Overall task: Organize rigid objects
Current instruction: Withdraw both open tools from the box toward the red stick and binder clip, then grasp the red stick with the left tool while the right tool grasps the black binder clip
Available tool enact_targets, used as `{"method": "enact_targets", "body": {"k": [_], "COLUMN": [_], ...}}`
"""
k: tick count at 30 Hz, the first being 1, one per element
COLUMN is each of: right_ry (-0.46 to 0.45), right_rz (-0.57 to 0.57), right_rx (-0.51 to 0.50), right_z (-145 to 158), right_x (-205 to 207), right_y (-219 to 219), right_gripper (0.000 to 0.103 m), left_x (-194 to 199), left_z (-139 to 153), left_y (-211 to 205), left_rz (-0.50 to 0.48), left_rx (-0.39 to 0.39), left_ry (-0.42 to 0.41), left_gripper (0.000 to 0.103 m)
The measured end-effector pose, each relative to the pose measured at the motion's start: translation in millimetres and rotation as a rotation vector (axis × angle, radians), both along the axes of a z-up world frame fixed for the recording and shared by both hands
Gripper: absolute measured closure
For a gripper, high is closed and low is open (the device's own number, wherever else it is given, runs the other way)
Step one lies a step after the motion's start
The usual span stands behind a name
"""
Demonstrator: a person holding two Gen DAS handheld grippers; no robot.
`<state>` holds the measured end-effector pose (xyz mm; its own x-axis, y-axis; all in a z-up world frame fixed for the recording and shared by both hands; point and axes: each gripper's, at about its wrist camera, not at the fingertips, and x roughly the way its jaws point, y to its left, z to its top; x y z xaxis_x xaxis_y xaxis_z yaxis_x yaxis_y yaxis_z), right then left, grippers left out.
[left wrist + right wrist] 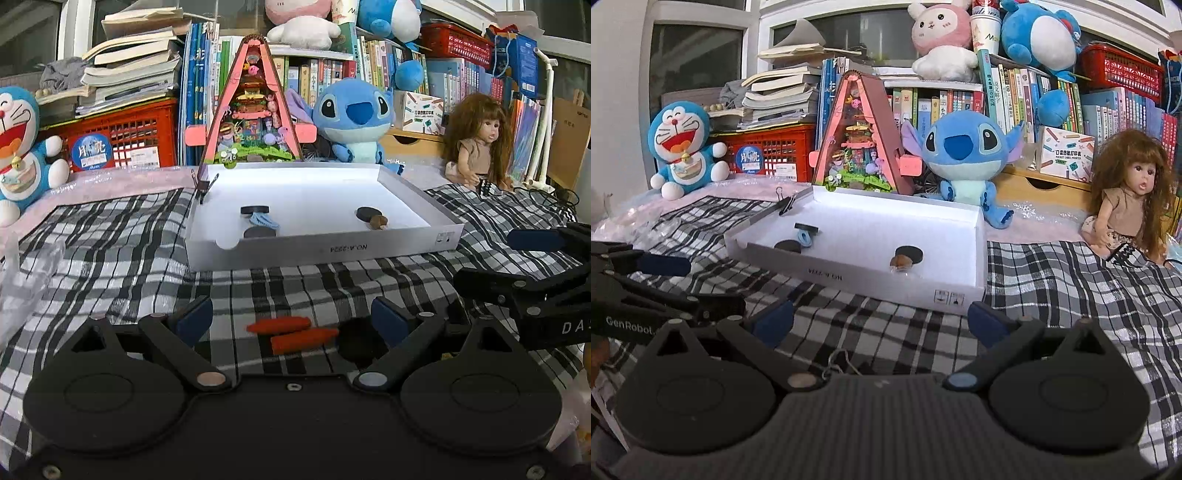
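Observation:
In the left wrist view my left gripper [291, 321] is open low over the checked cloth. Between its blue fingertips [194, 319] lie two orange-red carrot-shaped pieces [291, 332] and a black disc [356, 341], untouched. Beyond them stands a white shallow box [321, 249] holding three black discs [255, 209], a blue clip [264, 220] and a brown piece [378, 222]. My right gripper [881, 321] is open too, with only cloth between its fingers. A small wire clip [838, 363] lies close to its base. Each gripper shows at the other view's edge: the right gripper [495, 258], the left gripper [698, 284].
A black binder clip [786, 205] sits on the box's left rim. Behind the box stand a pink triangular model house [253, 110], a blue plush [354, 118], a doll [1126, 199], another blue-and-white plush [685, 147], red crates and stacked books. Clear plastic wrap [26, 280] lies at the left.

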<state>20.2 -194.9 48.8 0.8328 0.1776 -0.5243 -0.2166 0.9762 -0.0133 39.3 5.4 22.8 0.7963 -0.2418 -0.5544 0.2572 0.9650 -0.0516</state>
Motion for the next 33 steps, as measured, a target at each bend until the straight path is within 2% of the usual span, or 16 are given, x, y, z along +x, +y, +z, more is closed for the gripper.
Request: {"method": "enact_targets", "body": {"k": [11,17,21,27,33], "right_ry": [0.006,0.017,0.029,0.051,0.088], "right_rz": [0.021,0.04,0.047,0.044,0.032], "right_rx": [-0.023,-0.038,-0.031,-0.036,-0.033], "right_z": [-6.7,-12.8,-16.0,-18.0,-22.3], "right_x": [-17.8,-25.7,-28.0,-27.6,-26.4], "right_y": [-0.5,3.4,4.4,-2.8,-15.8], "right_gripper": [0.0,0.0,0.0,0.007,0.02], "left_x": [-13.3,-14.4,-14.3,-13.4,-11.1], "left_z": [-10.0,-13.4,-12.3,-10.0,-14.7], "left_y": [1.4,3.3,6.9,6.2,2.8], "left_rz": [-0.026,-0.021,0.005,-0.016,-0.019], "left_rx": [-0.009,-0.024,-0.059,-0.076,-0.082], "left_ry": [0.025,0.04,0.034,0.036,0.057], "left_gripper": [0.011,0.017,0.026,0.054,0.059]}}
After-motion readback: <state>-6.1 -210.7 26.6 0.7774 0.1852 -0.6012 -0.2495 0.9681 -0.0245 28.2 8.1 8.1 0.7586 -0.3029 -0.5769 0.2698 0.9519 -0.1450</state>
